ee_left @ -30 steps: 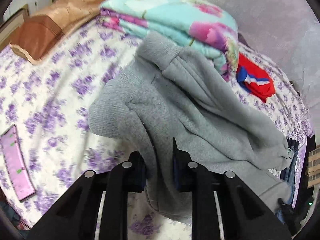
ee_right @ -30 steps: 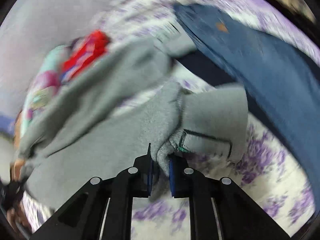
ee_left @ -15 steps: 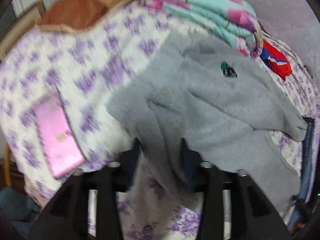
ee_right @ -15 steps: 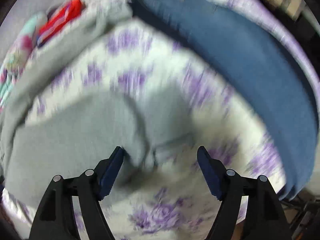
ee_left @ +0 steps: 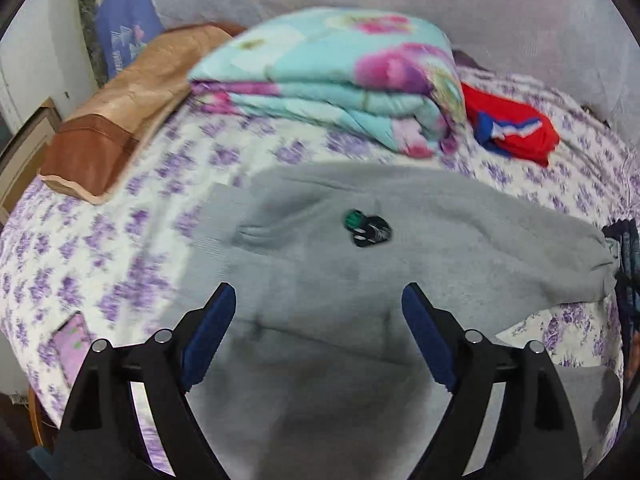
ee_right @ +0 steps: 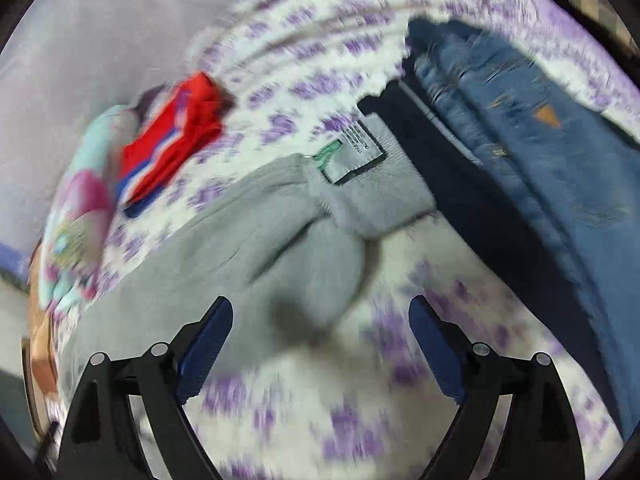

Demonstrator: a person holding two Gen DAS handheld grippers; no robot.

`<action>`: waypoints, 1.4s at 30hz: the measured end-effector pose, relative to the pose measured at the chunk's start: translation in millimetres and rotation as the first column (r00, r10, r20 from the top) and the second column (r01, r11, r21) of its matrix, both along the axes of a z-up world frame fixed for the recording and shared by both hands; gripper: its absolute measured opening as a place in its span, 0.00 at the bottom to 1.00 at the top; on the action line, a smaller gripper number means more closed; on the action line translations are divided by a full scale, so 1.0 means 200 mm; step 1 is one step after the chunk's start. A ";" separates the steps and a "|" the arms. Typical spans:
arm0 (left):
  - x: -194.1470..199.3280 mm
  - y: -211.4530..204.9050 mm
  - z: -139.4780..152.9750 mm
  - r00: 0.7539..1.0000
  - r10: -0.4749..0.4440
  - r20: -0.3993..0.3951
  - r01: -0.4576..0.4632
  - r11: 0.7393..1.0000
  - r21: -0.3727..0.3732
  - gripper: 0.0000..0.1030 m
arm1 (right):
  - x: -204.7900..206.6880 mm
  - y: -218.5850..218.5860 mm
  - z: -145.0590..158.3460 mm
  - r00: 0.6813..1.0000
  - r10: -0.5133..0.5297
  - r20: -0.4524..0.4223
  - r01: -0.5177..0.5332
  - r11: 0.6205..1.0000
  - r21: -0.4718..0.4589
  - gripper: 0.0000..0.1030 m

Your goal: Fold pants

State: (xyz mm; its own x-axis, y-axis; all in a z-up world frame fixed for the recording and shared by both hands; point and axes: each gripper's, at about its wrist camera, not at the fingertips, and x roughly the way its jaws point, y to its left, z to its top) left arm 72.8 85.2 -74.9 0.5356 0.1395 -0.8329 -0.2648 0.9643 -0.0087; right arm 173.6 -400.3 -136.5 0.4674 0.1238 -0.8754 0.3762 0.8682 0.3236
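- Both grippers had let go: the left gripper [ee_left: 318,312] and right gripper [ee_right: 320,324] showed jaws opening, nothing pinched between them.
- The soft grey fleece pants [ee_left: 420,240], clamped 1 second earlier, lay dropped on the purple-flowered bed [ee_left: 100,240], ready for the next fold.

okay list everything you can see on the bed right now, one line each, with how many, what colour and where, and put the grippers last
grey sweatpants: one, grey, spread flat mid-bed under both grippers
care label: one, white, on the sweatpants' waistband
folded quilt: one, turquoise with pink flowers, behind the sweatpants
red garment: one, red, blue and white, beside the quilt
pillow: one, tan and brown, far left corner
jeans: one, blue denim, at the bed's edge
dark garment: one, navy, between jeans and sweatpants
pink flat item: one, near left edge
bedsheet: one, white with purple flowers
left hand-held gripper: black, jaws opening, nothing held
right hand-held gripper: black, jaws opening, nothing held
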 end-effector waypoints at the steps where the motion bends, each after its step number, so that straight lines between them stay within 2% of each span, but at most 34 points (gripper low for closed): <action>1: 0.02 -0.02 -0.03 1.000 -0.004 -0.013 0.004 1.000 0.000 0.80 | 0.05 -0.02 -0.04 1.000 -0.019 -0.015 0.019 1.000 0.016 0.71; 2: 0.05 -0.04 -0.06 0.999 -0.004 -0.034 0.005 1.000 0.009 0.80 | 0.08 -0.04 -0.08 0.999 -0.033 -0.033 0.035 0.998 0.043 0.51; 3: 0.07 -0.05 -0.10 0.998 -0.003 -0.056 0.004 1.000 0.021 0.80 | 0.12 -0.06 -0.12 0.997 -0.040 -0.060 0.044 0.996 0.077 0.09; 5: 0.11 -0.05 -0.15 0.997 0.003 -0.083 0.001 0.999 0.047 0.80 | 0.14 -0.08 -0.07 0.999 -0.022 -0.039 0.026 0.993 0.119 0.08; 7: 0.16 -0.03 -0.20 0.994 0.010 -0.111 -0.003 0.998 0.066 0.80 | 0.13 -0.07 0.14 0.995 0.048 0.088 -0.055 0.995 0.082 0.08; 9: 0.21 0.00 -0.28 0.987 0.019 -0.161 -0.010 0.998 0.056 0.80 | 0.09 -0.10 0.27 0.993 0.057 0.099 -0.061 0.997 0.040 0.10; 11: 0.25 0.01 -0.32 0.983 0.024 -0.183 -0.019 0.999 0.026 0.82 | 0.07 -0.15 0.27 0.999 0.012 0.041 -0.012 1.000 -0.005 0.22; 12: 0.26 0.02 -0.32 0.983 0.032 -0.183 -0.028 0.999 0.028 0.83 | 0.06 -0.16 0.23 1.000 -0.016 0.006 0.016 0.997 -0.081 0.48; 14: 0.27 0.00 -0.32 0.982 0.034 -0.186 -0.026 0.999 0.047 0.83 | 0.08 -0.14 0.13 0.992 -0.039 -0.120 0.003 0.956 -0.293 0.74; 15: 0.28 0.00 -0.31 0.981 0.023 -0.193 -0.012 0.998 0.056 0.83 | 0.08 -0.11 0.08 0.982 -0.026 -0.185 -0.045 0.929 -0.368 0.73; 16: 0.29 0.00 -0.29 0.980 -0.001 -0.198 0.014 0.998 0.065 0.83 | 0.07 -0.09 0.08 0.984 -0.011 -0.176 -0.059 0.919 -0.390 0.72; 18: 0.30 0.01 -0.23 0.983 -0.024 -0.184 0.040 0.996 0.082 0.83 | 0.03 -0.01 0.20 0.998 0.024 -0.051 -0.045 0.886 -0.461 0.74; 20: 0.30 0.03 -0.15 0.991 -0.029 -0.130 0.042 0.995 0.094 0.83 | 0.02 0.11 0.30 0.996 0.082 0.043 -0.046 0.839 -0.541 0.74; 21: 0.31 0.05 -0.11 0.994 -0.029 -0.103 0.038 0.995 0.090 0.84 | 0.02 0.20 0.36 0.986 0.126 0.108 -0.048 0.838 -0.544 0.75; 22: 0.32 0.07 -0.08 0.996 -0.029 -0.080 0.036 0.996 0.082 0.85 | 0.01 0.25 0.39 0.973 0.178 0.146 -0.082 0.859 -0.505 0.75; 23: 0.34 0.08 -0.06 0.997 -0.030 -0.067 0.036 0.996 0.076 0.85 | 0.04 0.28 0.40 0.957 0.240 0.161 -0.146 0.883 -0.446 0.75; 24: 0.37 0.09 -0.06 0.997 -0.037 -0.064 0.042 0.997 0.070 0.85 | 0.08 0.40 0.37 0.918 0.365 0.158 -0.297 0.894 -0.337 0.73; 25: 0.40 0.08 -0.06 0.996 -0.048 -0.070 0.053 0.997 0.063 0.85 | 0.11 0.53 0.33 0.871 0.472 0.133 -0.429 0.865 -0.259 0.68; 26: 0.43 0.08 -0.07 0.995 -0.069 -0.073 0.072 0.996 0.046 0.85 | 0.14 0.69 0.27 0.807 0.583 0.094 -0.567 0.810 -0.151 0.53; 27: 0.47 0.06 -0.09 0.992 -0.101 -0.073 0.102 0.995 0.014 0.85 | 0.16 0.81 0.21 0.758 0.649 0.070 -0.646 0.761 -0.064 0.45; 29: 0.55 0.04 -0.14 0.987 -0.131 -0.088 0.131 0.991 -0.013 0.85 | 0.20 1.04 0.12 0.655 0.755 0.044 -0.756 0.653 0.041 0.47; 30: 0.60 0.02 -0.17 0.985 -0.140 -0.104 0.140 0.990 -0.011 0.85 | 0.26 1.18 0.06 0.616 0.787 0.016 -0.788 0.616 0.018 0.54; 31: 0.65 0.02 -0.21 0.982 -0.139 -0.128 0.142 0.990 0.009 0.85 | 0.33 1.23 0.00 0.622 0.783 -0.020 -0.783 0.622 -0.006 0.60; 32: 0.69 0.03 -0.26 0.979 -0.127 -0.160 0.136 0.990 0.045 0.85 | 0.41 1.23 -0.06 0.648 0.759 -0.058 -0.761 0.648 -0.020 0.58; 33: 0.74 0.05 -0.32 0.972 -0.106 -0.211 0.126 0.988 0.084 0.85 | 0.52 1.19 -0.13 0.706 0.701 -0.099 -0.706 0.708 -0.026 0.44; 34: 0.78 0.09 -0.36 0.966 -0.092 -0.241 0.116 0.989 0.087 0.85 | 0.63 1.08 -0.17 0.782 0.615 -0.101 -0.620 0.785 -0.017 0.09; 35: 0.79 0.13 -0.37 0.967 -0.085 -0.242 0.103 0.993 0.060 0.85 | 0.68 1.00 -0.18 0.830 0.550 -0.094 -0.554 0.832 -0.021 0.00; 36: 0.80 0.16 -0.36 0.970 -0.057 -0.235 0.069 0.997 0.046 0.85 | 0.75 0.88 -0.16 0.894 0.436 -0.105 -0.446 0.889 -0.106 0.00; 37: 0.80 0.17 -0.33 0.973 -0.034 -0.226 0.049 0.997 0.060 0.80 | 0.77 0.81 -0.12 0.919 0.384 -0.088 -0.394 0.903 -0.173 0.04; 38: 0.80 0.18 -0.28 0.979 0.012 -0.203 0.017 0.990 0.139 0.80 | 0.76 0.75 -0.05 0.934 0.353 -0.056 -0.355 0.898 -0.259 0.09; 39: 0.79 0.18 -0.24 0.983 0.056 -0.177 -0.016 0.976 0.218 0.80 | 0.73 0.73 0.00 0.932 0.361 -0.019 -0.353 0.895 -0.275 0.34; 40: 0.77 0.19 -0.19 0.987 0.091 -0.131 -0.053 0.963 0.265 0.81 | 0.70 0.71 0.06 0.923 0.385 0.018 -0.367 0.892 -0.265 0.70; 41: 0.74 0.21 -0.14 0.990 0.103 -0.092 -0.078 0.966 0.247 0.82 | 0.65 0.70 0.11 0.906 0.420 0.058 -0.395 0.885 -0.245 0.76; 42: 0.69 0.22 -0.10 0.994 0.085 -0.067 -0.075 0.987 0.142 0.83 | 0.58 0.72 0.16 0.867 0.491 0.089 -0.463 0.858 -0.223 0.77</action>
State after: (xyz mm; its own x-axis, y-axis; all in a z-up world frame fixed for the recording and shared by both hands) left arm 211.3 129.8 -94.5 0.4568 0.2964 -0.8387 -0.3359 0.9305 0.1459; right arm 289.0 -255.8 -105.4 0.5106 0.2027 -0.8356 -0.1363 0.9786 0.1541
